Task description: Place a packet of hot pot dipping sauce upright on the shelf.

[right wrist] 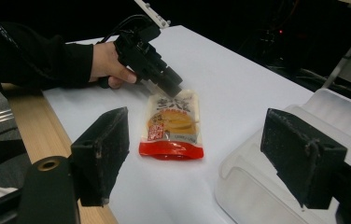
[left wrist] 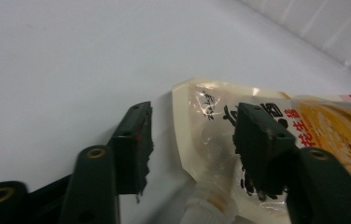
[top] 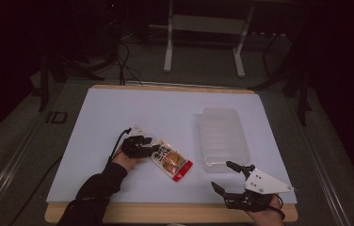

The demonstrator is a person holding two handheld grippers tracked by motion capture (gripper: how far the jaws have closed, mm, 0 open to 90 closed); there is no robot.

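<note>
A snack pouch (top: 171, 162) with a red bottom strip lies flat on the white sheet, left of centre. My left gripper (top: 154, 149) is low at the pouch's upper end. In the left gripper view the pouch's pale top corner (left wrist: 206, 116) lies between the jaws of my left gripper (left wrist: 193, 112): one jaw stands clear of its edge and the other overlaps it, so the jaws are open. My right gripper (top: 222, 175) is open near the front right edge with nothing between its fingers. Its own view looks over the pouch (right wrist: 173, 123) towards the left gripper (right wrist: 171, 88).
A clear ribbed plastic container (top: 222, 136) stands right of centre, just beyond my right gripper, its rim (right wrist: 332, 100) close to the right jaw. The white sheet (top: 142, 113) covers a wooden table (top: 165, 213). Metal stand legs (top: 168, 56) stand on the floor behind.
</note>
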